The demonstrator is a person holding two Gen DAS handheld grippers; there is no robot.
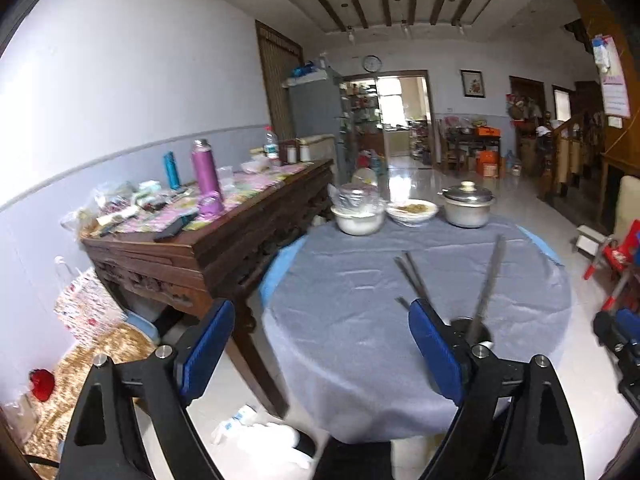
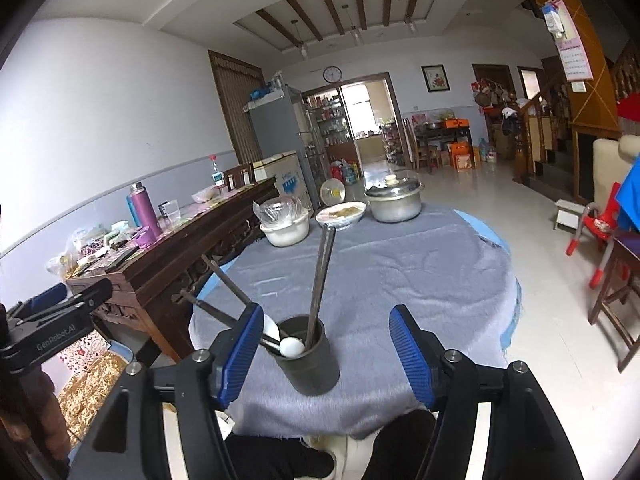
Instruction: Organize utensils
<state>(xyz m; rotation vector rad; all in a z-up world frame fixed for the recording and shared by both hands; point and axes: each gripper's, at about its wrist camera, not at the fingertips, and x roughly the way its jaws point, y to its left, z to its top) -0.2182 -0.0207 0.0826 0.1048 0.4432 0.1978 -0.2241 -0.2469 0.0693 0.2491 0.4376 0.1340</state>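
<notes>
A dark round utensil holder (image 2: 306,354) stands near the front edge of a round table under a grey cloth (image 2: 420,264). In it, one pair of dark chopsticks (image 2: 322,272) stands upright and other sticks (image 2: 228,284) lean left. White spoons (image 2: 290,346) lie against its rim. My right gripper (image 2: 325,312) is open around the holder, with its pads apart from it. My left gripper (image 1: 322,308) is open and empty at the table's left front. In the left wrist view its right finger hides most of the holder (image 1: 470,326), and the chopsticks (image 1: 488,280) stick up behind it.
At the table's far edge stand a white bowl (image 2: 285,232) holding a plastic bag, a plate of food (image 2: 340,214) and a lidded metal pot (image 2: 394,202). A cluttered carved wooden sideboard (image 2: 160,280) runs along the left. Red chairs (image 2: 600,228) stand at the right.
</notes>
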